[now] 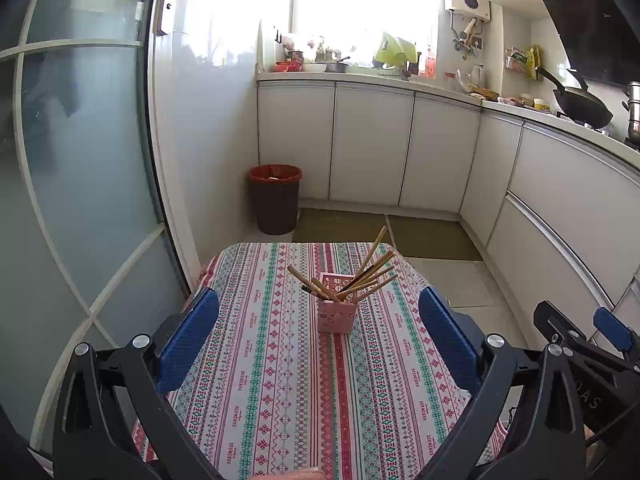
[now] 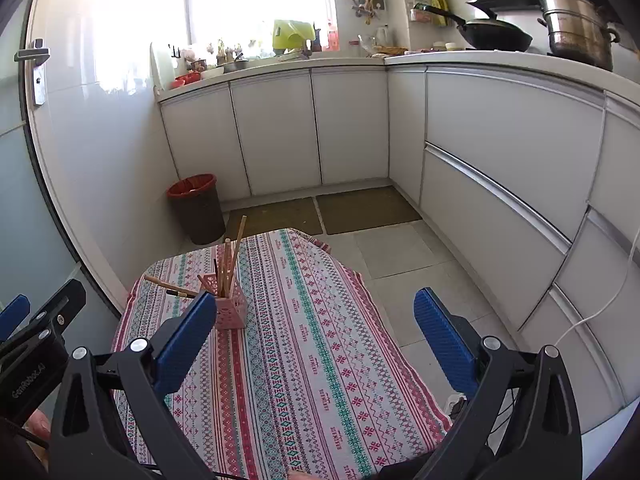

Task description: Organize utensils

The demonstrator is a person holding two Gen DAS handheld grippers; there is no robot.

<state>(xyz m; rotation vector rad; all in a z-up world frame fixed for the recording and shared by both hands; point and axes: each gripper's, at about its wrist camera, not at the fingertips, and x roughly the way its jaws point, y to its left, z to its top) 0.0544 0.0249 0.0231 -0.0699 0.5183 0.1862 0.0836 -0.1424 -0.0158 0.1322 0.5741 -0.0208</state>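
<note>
Looking along our left gripper (image 1: 319, 318), we see its blue-padded jaws spread wide with nothing between them, hovering above the worktop covered in a striped red, green and white patterned cloth (image 1: 280, 380). Straight ahead, framed between the pads, stands the small pink perforated plastic holder (image 1: 337, 314), upright on the cloth toward its far end. A bundle of wooden chopsticks (image 1: 366, 276) sits in it, most fanning up to the right and a few leaning left over the rim. At the right edge of this view we catch part of our right gripper (image 1: 582, 340), level with the left and well apart from the holder.

From the right wrist view, the right gripper's (image 2: 316, 318) jaws are likewise spread and empty. Here the pink holder (image 2: 232, 312) lies left of centre, partly hidden behind the left blue pad (image 2: 186, 346), and the chopsticks (image 2: 229, 264) look nearly upright, with a couple leaning out to the left. This view alone shows the cloth's right edge hanging beside pale floor tiles (image 2: 384, 248), a steel stockpot (image 2: 576, 28) on the counter, and a white cable (image 2: 600, 308) against the cabinets. Both views take in the dark waste bin with a red liner (image 1: 275, 200) in the corner and a black wok (image 1: 582, 106).
</note>
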